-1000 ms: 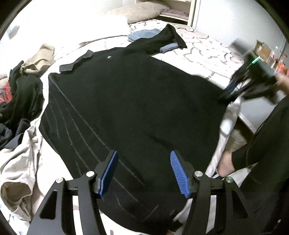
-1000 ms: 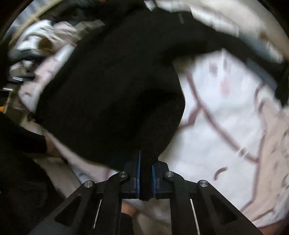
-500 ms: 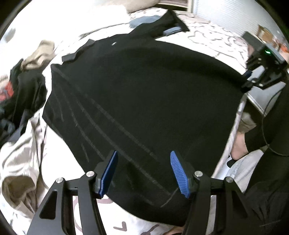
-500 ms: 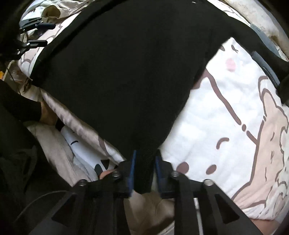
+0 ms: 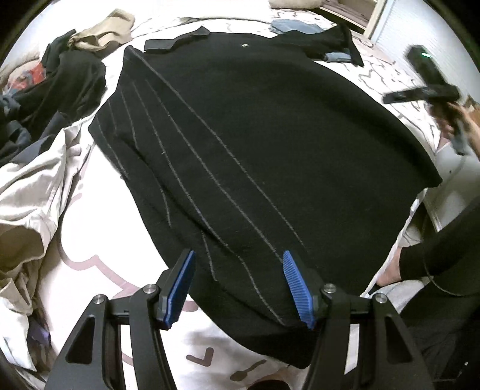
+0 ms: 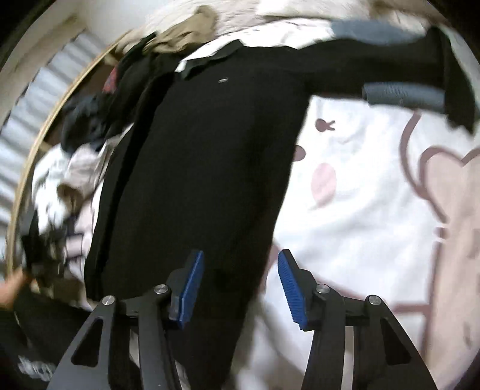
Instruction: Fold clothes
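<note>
A black sweater (image 5: 270, 150) with thin grey stripes lies spread flat on the bed. One sleeve (image 6: 375, 66) stretches off to the far side. My left gripper (image 5: 238, 258) hovers open over the near hem, its blue pads clear of the cloth. In the blurred right wrist view, my right gripper (image 6: 240, 255) hangs above the sweater's (image 6: 210, 150) side edge. Its jaws are closing, with that edge seen below the gap and neither pad pressing on it. The right gripper (image 5: 426, 81) also shows at the far right, held in a hand.
The bed sheet (image 5: 99, 240) is white with pink cartoon outlines. A pile of dark clothes (image 5: 54, 87), a beige garment (image 5: 102, 30) and a cream one (image 5: 30, 180) lie to the left. Blue denim (image 5: 297, 27) lies beyond the sweater. A person's dark sleeve (image 5: 444, 255) is at the bed's right edge.
My right gripper let go of the sweater's edge, opened and swung away over the bed. My left gripper sank closer to the hem, still open.
</note>
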The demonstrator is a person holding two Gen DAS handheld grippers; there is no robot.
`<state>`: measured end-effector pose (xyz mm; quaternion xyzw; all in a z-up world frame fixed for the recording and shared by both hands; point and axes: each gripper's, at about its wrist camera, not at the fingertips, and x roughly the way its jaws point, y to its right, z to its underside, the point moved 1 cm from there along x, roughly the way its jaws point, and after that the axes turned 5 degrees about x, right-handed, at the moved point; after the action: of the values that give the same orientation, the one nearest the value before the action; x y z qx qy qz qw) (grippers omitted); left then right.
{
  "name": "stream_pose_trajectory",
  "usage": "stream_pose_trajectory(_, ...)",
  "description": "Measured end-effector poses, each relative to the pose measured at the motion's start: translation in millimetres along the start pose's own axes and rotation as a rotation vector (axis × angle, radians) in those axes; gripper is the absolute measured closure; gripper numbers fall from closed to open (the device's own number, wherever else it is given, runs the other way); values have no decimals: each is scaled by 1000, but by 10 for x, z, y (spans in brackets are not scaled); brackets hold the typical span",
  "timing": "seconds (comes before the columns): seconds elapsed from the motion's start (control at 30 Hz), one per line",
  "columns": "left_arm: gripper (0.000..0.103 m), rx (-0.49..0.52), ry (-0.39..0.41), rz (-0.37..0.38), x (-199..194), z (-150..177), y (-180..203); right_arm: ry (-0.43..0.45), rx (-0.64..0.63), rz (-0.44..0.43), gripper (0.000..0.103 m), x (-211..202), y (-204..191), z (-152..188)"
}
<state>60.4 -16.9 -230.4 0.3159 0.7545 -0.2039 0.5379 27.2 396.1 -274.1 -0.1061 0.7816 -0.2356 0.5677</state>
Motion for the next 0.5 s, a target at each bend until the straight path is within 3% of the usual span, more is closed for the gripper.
stream_pose_trajectory(0.17, 43, 13, -34, 21, 106, -13, 14, -4, 118, -97, 51, 301, 207, 61)
stream_pose_trajectory(0.37, 43, 7, -59, 46, 215, -44, -5, 41, 87, -85, 51, 310, 82, 52)
stream_pose_trajectory(0.43, 43, 6, -58, 50, 220, -42, -6, 61, 76, -75, 65, 330, 15, 19)
stream_pose_trajectory(0.5, 43, 5, -57, 53, 222, -39, -8, 71, 83, -76, 85, 312, 10, 12)
